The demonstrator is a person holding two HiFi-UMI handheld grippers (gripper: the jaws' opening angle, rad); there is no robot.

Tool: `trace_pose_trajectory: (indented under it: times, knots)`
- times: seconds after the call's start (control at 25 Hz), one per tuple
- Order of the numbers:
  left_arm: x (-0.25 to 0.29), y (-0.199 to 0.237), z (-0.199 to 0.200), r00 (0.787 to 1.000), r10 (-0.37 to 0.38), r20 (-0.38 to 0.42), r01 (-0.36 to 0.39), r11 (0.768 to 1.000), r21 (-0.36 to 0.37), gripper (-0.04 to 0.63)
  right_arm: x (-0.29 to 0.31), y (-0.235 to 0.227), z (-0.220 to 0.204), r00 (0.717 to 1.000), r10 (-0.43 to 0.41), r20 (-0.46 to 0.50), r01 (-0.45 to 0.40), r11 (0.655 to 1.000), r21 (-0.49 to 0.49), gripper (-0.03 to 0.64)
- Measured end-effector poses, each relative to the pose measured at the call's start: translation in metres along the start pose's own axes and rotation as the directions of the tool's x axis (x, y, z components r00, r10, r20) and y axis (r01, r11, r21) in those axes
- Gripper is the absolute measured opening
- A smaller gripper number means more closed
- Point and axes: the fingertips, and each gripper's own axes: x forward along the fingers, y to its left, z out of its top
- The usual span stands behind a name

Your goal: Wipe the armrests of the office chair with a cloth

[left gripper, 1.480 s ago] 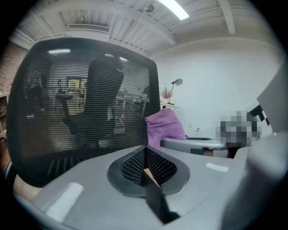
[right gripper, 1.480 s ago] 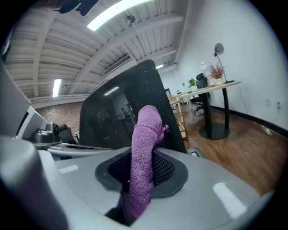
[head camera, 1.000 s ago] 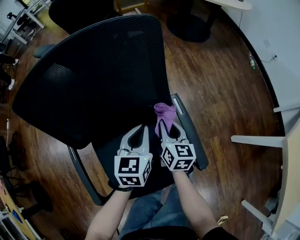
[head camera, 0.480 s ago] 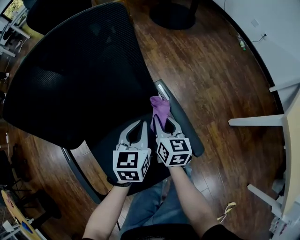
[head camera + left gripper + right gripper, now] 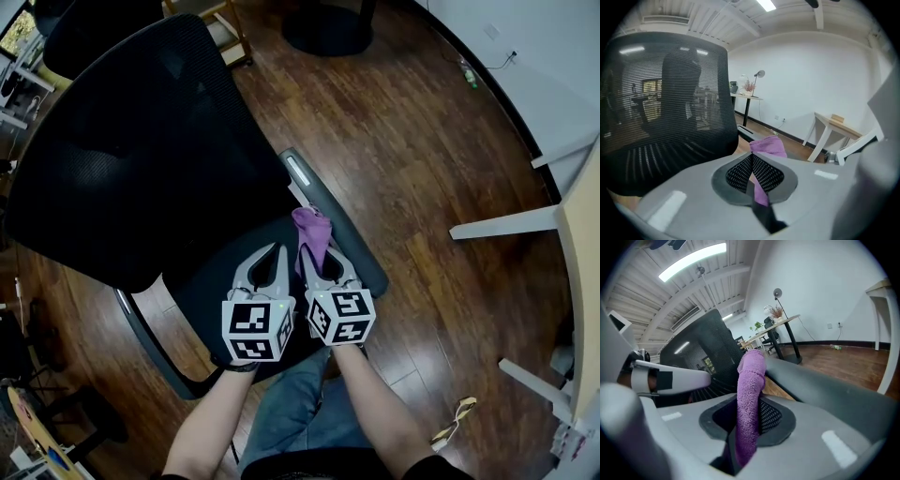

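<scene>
Right gripper was clamped on the purple cloth at the chair's armrest — left gripper beside it, jaws together on nothing — and the cloth, bunched into a narrow roll, could well slide off the pad's edge, wiping little.

One chair, one cloth, two tongs.

Left tongs closed — purple cloth beyond, chair backrest left.
</scene>
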Motion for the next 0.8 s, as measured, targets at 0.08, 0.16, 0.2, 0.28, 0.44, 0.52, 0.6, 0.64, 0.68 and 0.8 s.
trace_pose_trajectory:
  times: [0.08, 0.16, 0.2, 0.28, 0.44, 0.52, 0.6, 0.64, 0.68, 0.8]
  knots:
    - [-0.006, -0.013, -0.008, 1.000, 0.000, -0.004, 0.000, 1.000, 0.000, 0.004, -0.014, -0.005, -0.005, 1.000, 0.002, 0.001, -0.002, 1.000, -0.009, 0.075]
    - [-0.012, -0.023, -0.015, 1.000, -0.002, -0.005, 0.002, 1.000, -0.002, 0.005, -0.025, -0.007, -0.008, 1.000, 0.006, 0.006, -0.006, 1.000, -0.020, 0.075]
    - [-0.016, -0.028, -0.019, 1.000, -0.002, -0.006, 0.002, 1.000, -0.001, 0.004, -0.031, -0.008, -0.010, 1.000, 0.008, 0.010, -0.008, 1.000, -0.020, 0.075]
    - [-0.023, -0.042, -0.028, 1.000, -0.003, -0.009, 0.003, 1.000, 0.004, 0.005, -0.044, -0.012, -0.014, 1.000, 0.012, 0.015, -0.012, 1.000, -0.011, 0.075]
    - [-0.035, -0.069, -0.043, 1.000, -0.014, -0.013, 0.015, 1.000, 0.016, 0.003, -0.072, -0.021, -0.026, 1.000, 0.014, 0.014, -0.014, 1.000, -0.014, 0.075]
    - [-0.041, -0.076, -0.047, 1.000, -0.012, -0.009, 0.012, 1.000, 0.021, 0.004, -0.083, -0.024, -0.029, 1.000, 0.017, 0.022, -0.016, 1.000, -0.019, 0.075]
    - [-0.047, -0.083, -0.053, 1.000, -0.008, -0.003, 0.008, 1.000, 0.025, 0.004, -0.093, -0.027, -0.033, 0.999, 0.019, 0.032, -0.018, 1.000, -0.020, 0.075]
    - [-0.050, -0.086, -0.057, 1.000, -0.008, -0.002, 0.008, 1.000, 0.027, 0.004, -0.098, -0.029, -0.036, 0.999, 0.018, 0.035, -0.017, 1.000, -0.018, 0.075]
    - [-0.052, -0.091, -0.061, 1.000, -0.008, -0.003, 0.008, 1.000, 0.029, 0.005, -0.103, -0.032, -0.040, 0.999, 0.016, 0.037, -0.016, 1.000, -0.014, 0.075]
    - [-0.058, -0.102, -0.075, 1.000, -0.011, -0.007, 0.011, 0.999, 0.033, 0.003, -0.115, -0.039, -0.052, 0.999, 0.013, 0.039, -0.013, 1.000, -0.008, 0.075]
